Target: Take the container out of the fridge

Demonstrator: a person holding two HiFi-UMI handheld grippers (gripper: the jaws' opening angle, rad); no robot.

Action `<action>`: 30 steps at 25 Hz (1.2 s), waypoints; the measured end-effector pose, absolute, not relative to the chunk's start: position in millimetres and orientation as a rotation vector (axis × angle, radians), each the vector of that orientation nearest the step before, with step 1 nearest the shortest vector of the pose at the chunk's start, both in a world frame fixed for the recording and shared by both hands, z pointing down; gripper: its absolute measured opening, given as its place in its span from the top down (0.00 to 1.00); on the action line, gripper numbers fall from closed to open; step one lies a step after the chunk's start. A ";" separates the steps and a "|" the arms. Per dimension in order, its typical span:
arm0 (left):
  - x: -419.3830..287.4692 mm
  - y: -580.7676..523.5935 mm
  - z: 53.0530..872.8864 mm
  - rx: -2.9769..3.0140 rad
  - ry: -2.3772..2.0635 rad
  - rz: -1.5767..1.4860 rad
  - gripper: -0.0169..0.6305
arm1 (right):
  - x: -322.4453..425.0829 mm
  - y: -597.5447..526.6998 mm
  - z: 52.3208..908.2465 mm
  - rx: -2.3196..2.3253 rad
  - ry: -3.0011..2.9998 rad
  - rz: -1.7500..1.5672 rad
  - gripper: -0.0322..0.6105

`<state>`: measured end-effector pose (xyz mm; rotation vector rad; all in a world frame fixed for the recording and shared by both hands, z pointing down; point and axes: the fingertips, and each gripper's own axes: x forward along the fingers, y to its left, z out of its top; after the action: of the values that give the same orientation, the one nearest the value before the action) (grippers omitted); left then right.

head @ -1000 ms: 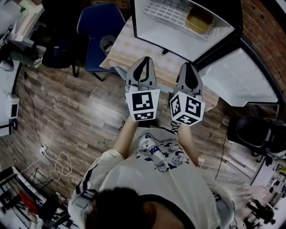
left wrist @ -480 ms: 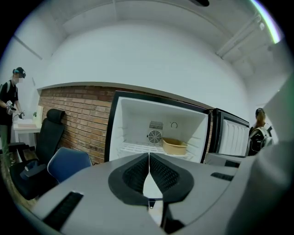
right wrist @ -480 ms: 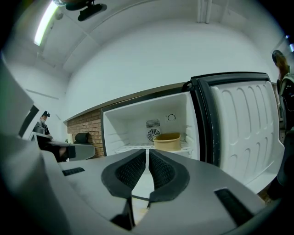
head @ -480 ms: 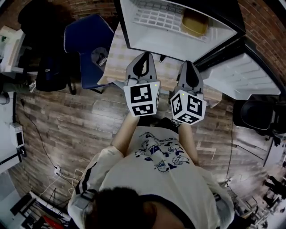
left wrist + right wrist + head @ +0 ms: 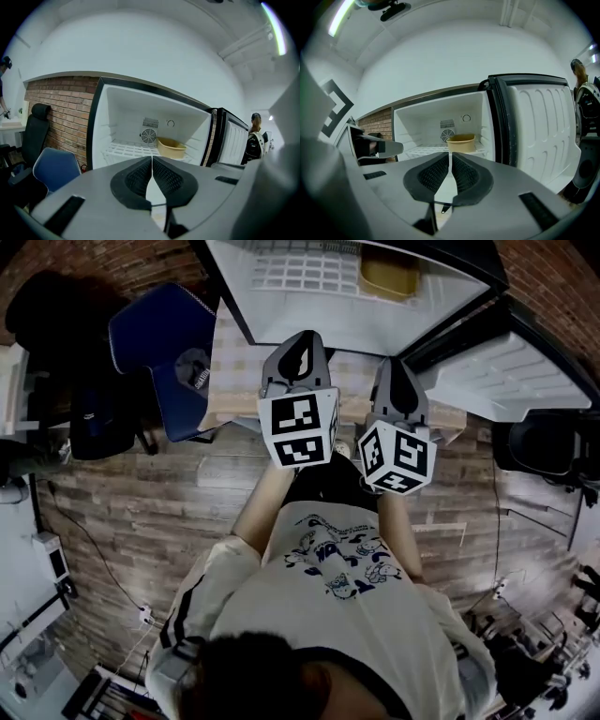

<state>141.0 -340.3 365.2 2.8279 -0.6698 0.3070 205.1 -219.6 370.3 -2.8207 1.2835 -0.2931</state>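
While closed and empty, left gripper [image 5: 152, 158] and right gripper [image 5: 450, 155] face the open fridge [image 5: 124, 110]; the yellow container [image 5: 170, 148] apparently sits on its shelf [image 5: 123, 150].

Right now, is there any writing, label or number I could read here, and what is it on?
No text reads clearly.
Cap on the chair: white print, too small.
Shirt: blue print, any lettering blurred.
Left cube, right cube: square markers, no words.
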 end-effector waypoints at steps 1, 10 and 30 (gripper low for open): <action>145.3 -340.2 365.7 2.829 -0.651 0.309 0.95 | 207.5 -219.7 372.0 -2.822 1.279 -0.299 0.88; 182.8 -342.7 357.5 2.830 -0.547 0.333 0.94 | 229.9 -236.4 373.0 -2.793 1.306 -0.322 0.88; 279.7 -369.4 350.2 2.738 -0.536 0.386 0.80 | 272.1 -252.2 372.6 -2.709 1.442 -0.355 0.88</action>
<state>279.7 -369.4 350.2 2.7380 -0.5360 0.3863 272.1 -252.2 372.6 -2.7085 1.4420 -0.3548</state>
